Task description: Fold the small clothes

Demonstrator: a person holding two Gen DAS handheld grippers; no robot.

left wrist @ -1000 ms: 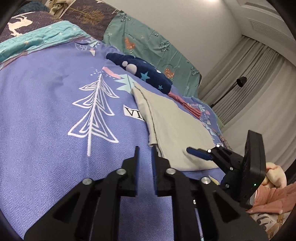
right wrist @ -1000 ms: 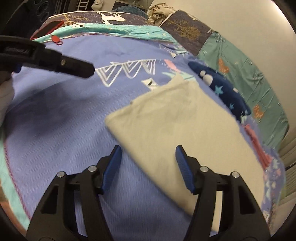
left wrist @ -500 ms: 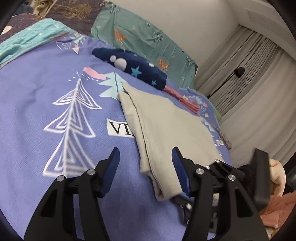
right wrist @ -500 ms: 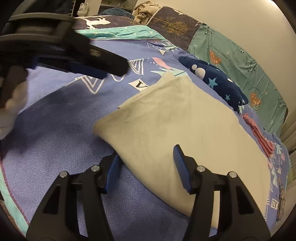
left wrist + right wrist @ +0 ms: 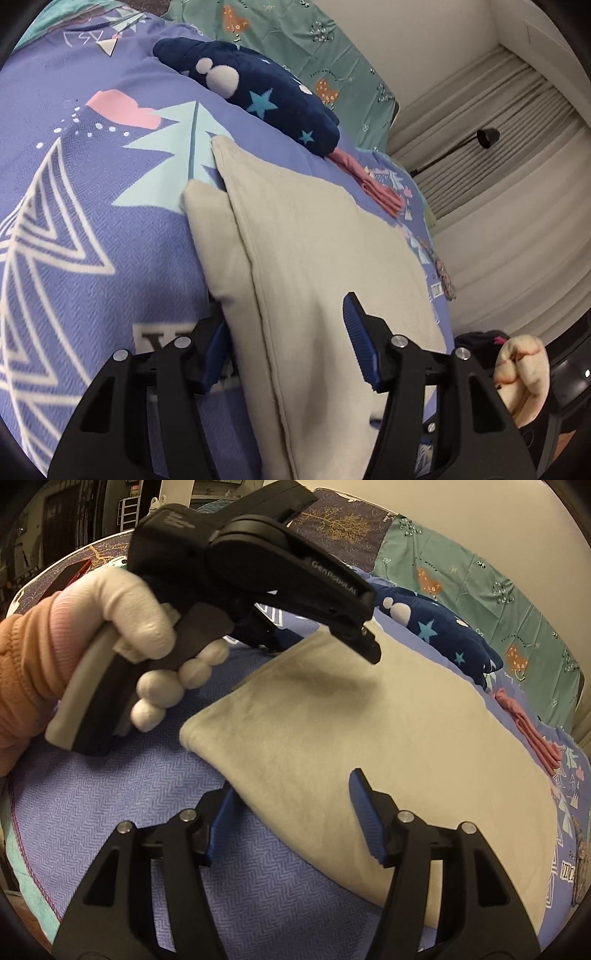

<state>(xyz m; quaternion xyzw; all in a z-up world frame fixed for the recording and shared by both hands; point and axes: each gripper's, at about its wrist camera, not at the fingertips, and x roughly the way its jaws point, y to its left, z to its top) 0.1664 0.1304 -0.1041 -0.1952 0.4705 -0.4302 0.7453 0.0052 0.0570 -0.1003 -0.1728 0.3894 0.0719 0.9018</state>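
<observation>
Garment: the flat beige folded fleece garment (image 5: 325, 258) lies on the purple bedspread with white and pale tree prints (image 5: 74, 229), its long folded edge facing you, so you can reach that edge from both ends.
Left gripper: your left gripper (image 5: 286, 343) straddles the garment's near seamed edge. The jaws stand spread, having just been opening; cloth lies between them and the pads do not press it.
Right gripper: your right gripper (image 5: 295, 814) straddles the same edge nearer the garment's rounded corner. Its jaws stand apart, with cloth between the blue pads (image 5: 364, 812) and no pinch visible.
Reason for placement: both grippers sit on one edge, apparently to lift it evenly for the next fold.
Left hand: your white-gloved hand (image 5: 147, 627) holds the left tool over the garment's far corner.
Clearance: the dark navy plush item with stars (image 5: 258, 92) and the folded pink cloth (image 5: 369, 181) lie beyond the garment, apart from your working edge.
Count: two grippers; one beige garment; one navy plush item; one pink cloth; one teal patterned pillow (image 5: 480, 572).
</observation>
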